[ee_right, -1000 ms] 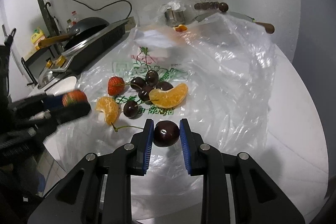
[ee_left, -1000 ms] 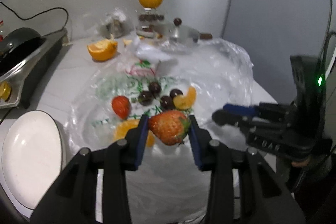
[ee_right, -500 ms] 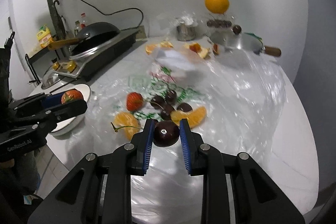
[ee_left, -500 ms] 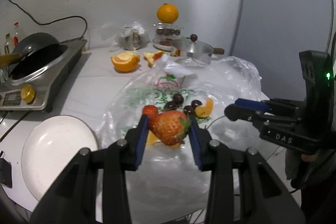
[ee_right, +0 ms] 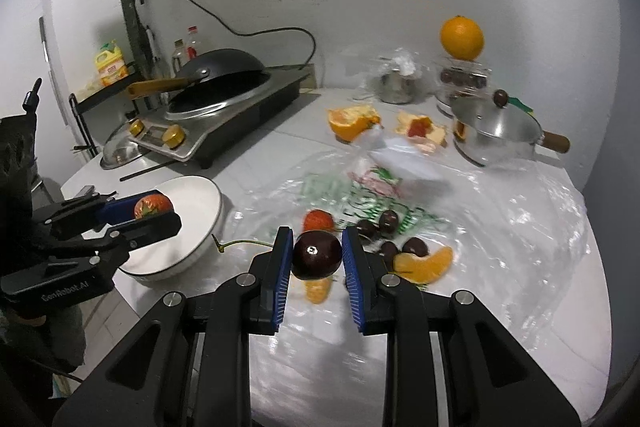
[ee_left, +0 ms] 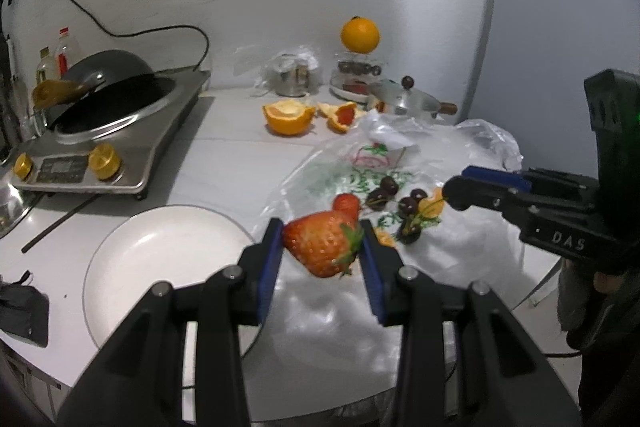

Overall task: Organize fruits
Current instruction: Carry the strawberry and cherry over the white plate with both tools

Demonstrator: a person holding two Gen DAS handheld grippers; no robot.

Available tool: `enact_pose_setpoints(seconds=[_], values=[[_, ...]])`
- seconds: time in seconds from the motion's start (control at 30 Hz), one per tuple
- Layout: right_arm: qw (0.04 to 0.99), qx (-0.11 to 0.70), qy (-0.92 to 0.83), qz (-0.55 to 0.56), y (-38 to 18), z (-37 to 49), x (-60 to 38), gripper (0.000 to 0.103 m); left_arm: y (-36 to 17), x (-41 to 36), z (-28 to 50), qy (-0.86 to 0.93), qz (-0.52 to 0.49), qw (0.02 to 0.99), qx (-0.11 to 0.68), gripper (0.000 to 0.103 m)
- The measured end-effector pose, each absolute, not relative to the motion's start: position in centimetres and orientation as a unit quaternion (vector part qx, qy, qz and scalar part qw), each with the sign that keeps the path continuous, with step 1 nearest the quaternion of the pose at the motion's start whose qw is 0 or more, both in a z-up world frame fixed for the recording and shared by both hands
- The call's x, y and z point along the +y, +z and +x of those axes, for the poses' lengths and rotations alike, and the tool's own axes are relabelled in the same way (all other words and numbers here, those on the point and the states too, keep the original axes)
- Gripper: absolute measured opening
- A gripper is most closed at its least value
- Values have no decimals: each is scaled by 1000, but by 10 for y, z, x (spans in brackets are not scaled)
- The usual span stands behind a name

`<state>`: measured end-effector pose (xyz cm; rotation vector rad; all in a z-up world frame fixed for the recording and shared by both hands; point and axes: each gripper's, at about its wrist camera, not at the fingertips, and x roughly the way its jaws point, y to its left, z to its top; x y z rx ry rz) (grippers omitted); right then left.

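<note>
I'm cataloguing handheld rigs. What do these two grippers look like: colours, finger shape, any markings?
Both are matte black plastic with silver bolts and ribbed blue pads on two long fingers. The left gripper reads "GenRobot.AI" in white; the right gripper reads "DAS" and shows a green light on its tall black housing.

I'm seeing crinkled, glossy clear plastic sheet (ee_right: 500,227) over the table; the plate (ee_left: 132,267) looks smooth white ceramic — slightly shiny; the pot (ee_right: 496,135) is bright polished metal with a wooden handle; my cherry (ee_right: 317,254) gleams; the strawberry (ee_left: 322,245) is pitted.
</note>
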<state>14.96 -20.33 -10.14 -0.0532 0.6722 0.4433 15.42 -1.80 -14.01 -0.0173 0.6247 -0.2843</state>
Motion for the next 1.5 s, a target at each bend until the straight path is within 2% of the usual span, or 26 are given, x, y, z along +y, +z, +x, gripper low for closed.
enact_pose_setpoints(seconds=[0.9, 1.5], values=[[893, 350, 273, -80, -113, 163, -90, 27, -171, 86, 150, -81, -57, 937, 336, 38], [865, 393, 293, -107, -152, 174, -36, 27, -210, 114, 155, -66, -75, 921, 377, 38]])
